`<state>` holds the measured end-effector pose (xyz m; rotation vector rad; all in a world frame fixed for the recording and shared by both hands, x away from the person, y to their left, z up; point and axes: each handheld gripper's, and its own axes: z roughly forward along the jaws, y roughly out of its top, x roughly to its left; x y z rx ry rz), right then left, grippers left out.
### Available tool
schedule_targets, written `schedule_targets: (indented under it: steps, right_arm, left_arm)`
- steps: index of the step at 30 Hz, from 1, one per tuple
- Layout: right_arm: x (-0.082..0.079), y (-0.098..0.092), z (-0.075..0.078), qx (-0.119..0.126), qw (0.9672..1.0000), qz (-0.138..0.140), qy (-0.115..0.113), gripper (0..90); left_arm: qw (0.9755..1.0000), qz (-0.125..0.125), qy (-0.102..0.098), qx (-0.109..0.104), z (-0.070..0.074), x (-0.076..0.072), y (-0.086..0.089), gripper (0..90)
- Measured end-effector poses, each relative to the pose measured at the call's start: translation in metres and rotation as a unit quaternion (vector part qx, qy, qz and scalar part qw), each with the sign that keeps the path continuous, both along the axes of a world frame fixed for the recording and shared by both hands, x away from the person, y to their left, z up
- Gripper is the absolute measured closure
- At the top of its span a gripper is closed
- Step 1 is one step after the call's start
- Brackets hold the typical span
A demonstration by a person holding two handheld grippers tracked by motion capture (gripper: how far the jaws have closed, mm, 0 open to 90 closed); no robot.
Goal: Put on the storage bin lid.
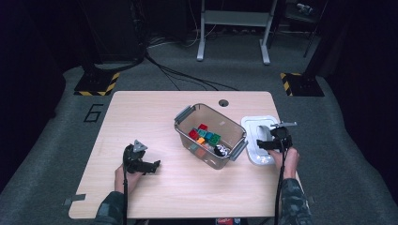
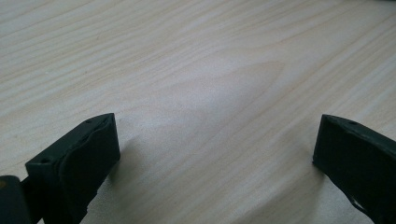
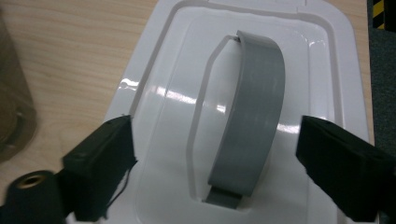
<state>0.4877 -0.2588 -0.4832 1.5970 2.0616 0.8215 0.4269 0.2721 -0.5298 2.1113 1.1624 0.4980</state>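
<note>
Lid (image 1: 259,139), white with a grey handle (image 3: 250,126), lies flat on the worktop (image 1: 155,112) at right of center in the high view, just beside the clear bin (image 1: 210,135) holding colored blocks (image 1: 202,134). Right claw (image 1: 270,144) sits over the lid; in the right gripper view its 2 jaws stand apart on either side of the grey handle, not pressing it. Left claw (image 1: 151,166) at lower left of the high view, well apart from the bin, jaws wide apart over bare wood, nothing between them.
</note>
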Motion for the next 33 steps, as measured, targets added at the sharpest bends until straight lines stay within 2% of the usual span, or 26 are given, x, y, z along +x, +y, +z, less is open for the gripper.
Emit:
schedule_targets:
  steps: [2, 3, 6, 8, 9, 10, 11, 13, 20, 21, 22, 26, 33]
  right_arm:
    - [0.007, 0.000, 0.000, 0.006, 0.9999, -0.007, 0.006, 25.1]
    - [0.010, 0.000, -0.001, 0.002, 0.9999, -0.013, 0.003, 29.1]
    - [0.021, -0.003, -0.001, 0.016, 0.9997, -0.016, 0.009, 37.4]
    - [0.026, -0.002, -0.001, 0.019, 0.9992, -0.028, 0.020, 43.0]
    - [0.028, -0.003, -0.001, 0.017, 0.9993, -0.028, 0.018, 47.4]
    - [0.029, -0.002, -0.001, 0.018, 0.9988, -0.040, 0.022, 50.7]
    - [0.031, -0.003, -0.001, 0.012, 0.9992, -0.030, 0.022, 53.2]
    - [0.031, -0.002, -0.001, 0.007, 0.9990, -0.038, 0.022, 61.5]
    - [0.033, -0.002, -0.001, 0.007, 0.9995, -0.027, 0.016, 66.7]
    - [0.032, 0.000, -0.001, 0.008, 0.9993, -0.032, 0.017, 66.8]
    - [0.032, 0.000, -0.001, 0.012, 0.9994, -0.028, 0.017, 66.9]
    - [0.033, 0.002, 0.001, 0.001, 0.9999, -0.006, 0.008, 67.0]
    - [0.030, 0.003, 0.015, -0.003, 1.0000, 0.006, -0.004, 67.1]
  left_arm:
    - [1.0000, 0.000, 0.000, 0.000, 0.000, 0.000, 0.000, 0.5]
    - [1.0000, 0.000, 0.000, 0.001, 0.000, 0.000, 0.000, 0.5]
    - [1.0000, -0.001, 0.000, 0.000, 0.000, 0.000, 0.000, 0.5]
    - [1.0000, -0.001, 0.000, 0.000, 0.000, 0.000, 0.000, 0.6]
    - [1.0000, -0.001, -0.001, -0.001, 0.000, 0.001, 0.000, 0.5]
    - [1.0000, -0.001, -0.001, 0.000, 0.000, 0.001, 0.000, 0.5]
    - [1.0000, -0.001, -0.001, 0.001, 0.000, 0.001, -0.001, 0.5]
    - [1.0000, -0.001, -0.002, 0.000, 0.000, 0.001, -0.001, 0.5]
    - [1.0000, -0.004, -0.002, 0.000, 0.000, 0.002, -0.001, 0.5]
    - [1.0000, -0.003, -0.003, -0.001, 0.000, 0.002, -0.001, 0.5]
    - [1.0000, -0.005, -0.002, 0.000, 0.000, 0.002, -0.001, 0.5]
    - [1.0000, -0.005, -0.002, 0.000, 0.000, 0.002, -0.001, 0.5]
    - [1.0000, -0.005, -0.002, 0.000, 0.000, 0.002, -0.001, 0.5]
